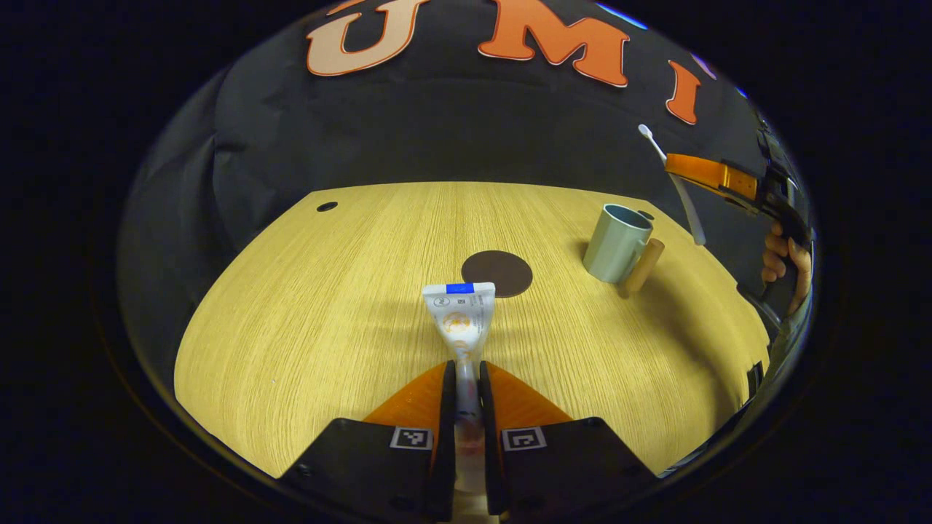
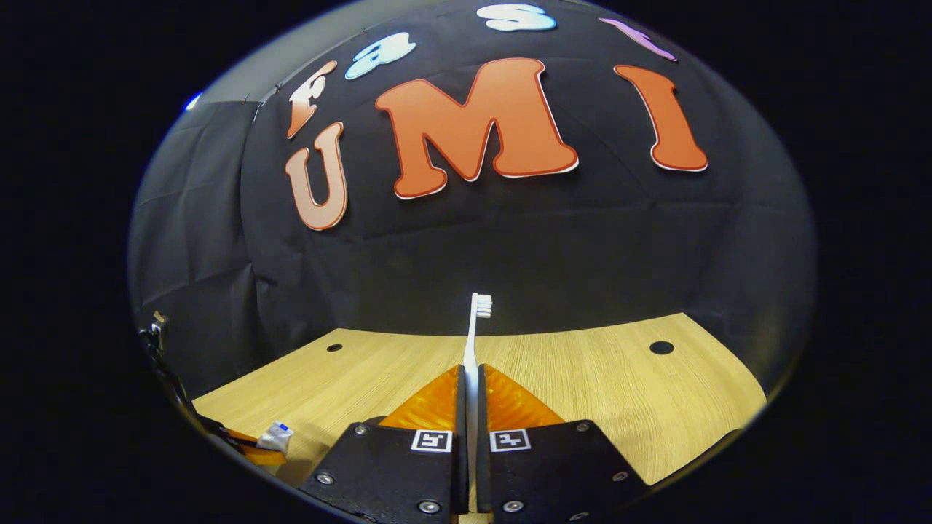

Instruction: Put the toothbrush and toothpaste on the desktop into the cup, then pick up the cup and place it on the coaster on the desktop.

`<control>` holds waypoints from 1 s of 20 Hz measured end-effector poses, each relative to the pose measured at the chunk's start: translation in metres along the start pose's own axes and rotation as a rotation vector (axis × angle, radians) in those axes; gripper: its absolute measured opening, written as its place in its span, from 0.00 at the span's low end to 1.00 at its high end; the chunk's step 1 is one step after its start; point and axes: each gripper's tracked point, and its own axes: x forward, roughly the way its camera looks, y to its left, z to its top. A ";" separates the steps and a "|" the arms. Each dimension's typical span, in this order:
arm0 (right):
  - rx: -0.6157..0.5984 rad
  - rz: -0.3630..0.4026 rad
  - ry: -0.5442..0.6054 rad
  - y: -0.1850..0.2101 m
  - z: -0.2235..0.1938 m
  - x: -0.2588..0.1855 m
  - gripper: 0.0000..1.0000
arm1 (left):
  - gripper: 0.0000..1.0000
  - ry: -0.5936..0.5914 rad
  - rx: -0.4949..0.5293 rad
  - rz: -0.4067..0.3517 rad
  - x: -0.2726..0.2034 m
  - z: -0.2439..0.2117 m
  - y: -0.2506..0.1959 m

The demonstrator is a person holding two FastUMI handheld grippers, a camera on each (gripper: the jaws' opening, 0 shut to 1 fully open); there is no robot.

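Your left gripper (image 1: 466,378) pinches the soft, flat-crimped toothpaste (image 1: 460,314) tube; your right gripper (image 2: 470,378) clamps the slim white toothbrush (image 2: 475,327), bristles forward, above the wood-grain desktop (image 2: 597,378).

One toothpaste tube (image 1: 461,320), at the centre of the left gripper view; one toothbrush (image 2: 475,342), toward 12 o'clock from the near tongs in the right gripper view; one cup (image 1: 616,242) at 2 o'clock on the worktop (image 1: 306,306); one round coaster (image 1: 499,273); two dark holes in the worktop, one at 10 o'clock (image 2: 334,347), one at 2 o'clock (image 2: 661,347).
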 end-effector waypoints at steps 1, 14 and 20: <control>-0.007 -0.001 -0.024 -0.001 0.004 0.004 0.05 | 0.22 -0.007 -0.005 0.000 0.000 0.001 0.000; -0.004 0.122 -0.299 0.002 0.020 0.049 0.05 | 0.21 -0.063 -0.045 0.034 -0.008 0.002 0.005; -0.003 0.119 -0.262 -0.002 -0.009 0.065 0.05 | 0.20 -0.092 -0.060 0.028 -0.010 0.006 0.004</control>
